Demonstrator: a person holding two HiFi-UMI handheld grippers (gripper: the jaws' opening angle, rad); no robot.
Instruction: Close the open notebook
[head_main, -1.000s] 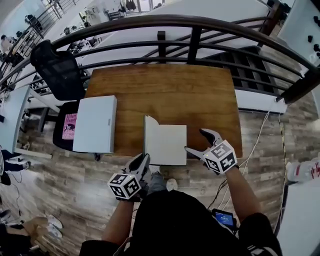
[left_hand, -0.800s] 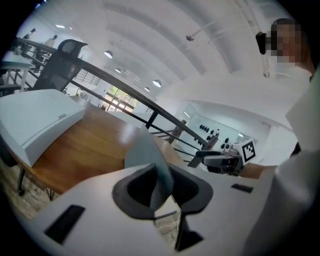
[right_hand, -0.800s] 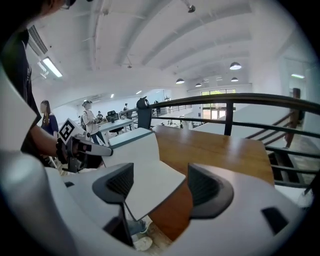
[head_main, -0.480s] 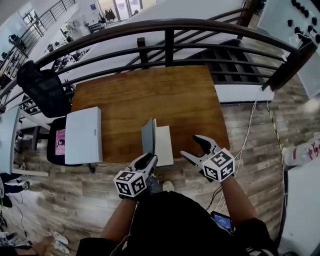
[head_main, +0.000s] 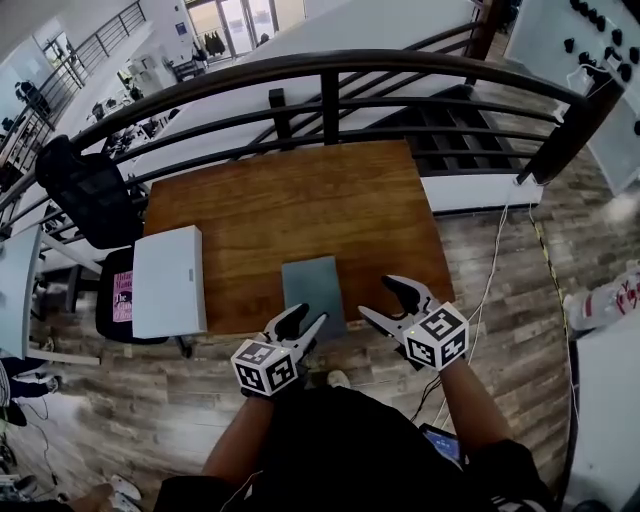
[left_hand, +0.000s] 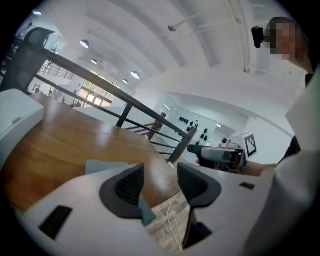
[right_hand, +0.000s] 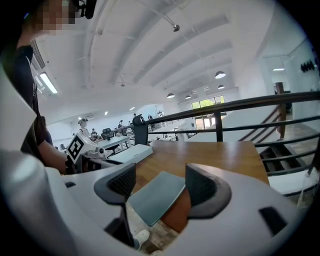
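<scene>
The notebook (head_main: 313, 288) lies closed, grey-green cover up, at the near edge of the wooden table (head_main: 300, 200); its front end juts over the edge. My left gripper (head_main: 307, 320) hovers just in front of that end, its jaws opening with nothing between them. In the left gripper view the notebook (left_hand: 102, 166) shows behind the left pad. My right gripper (head_main: 382, 300) is open to the right of the notebook and apart from it. In the right gripper view the notebook (right_hand: 160, 200) lies beyond the empty jaws.
A white flat box (head_main: 168, 280) lies on the table's left end. A black chair (head_main: 85, 185) with a pink book (head_main: 122, 295) on its seat stands to the left. A dark railing (head_main: 330, 70) runs behind the table. Cables (head_main: 495, 280) trail on the floor at right.
The notebook's cover, upright a second ago, has swung down and the notebook is closed. My left gripper moved right toward its near end and its jaws spread apart. The right gripper rose a little.
</scene>
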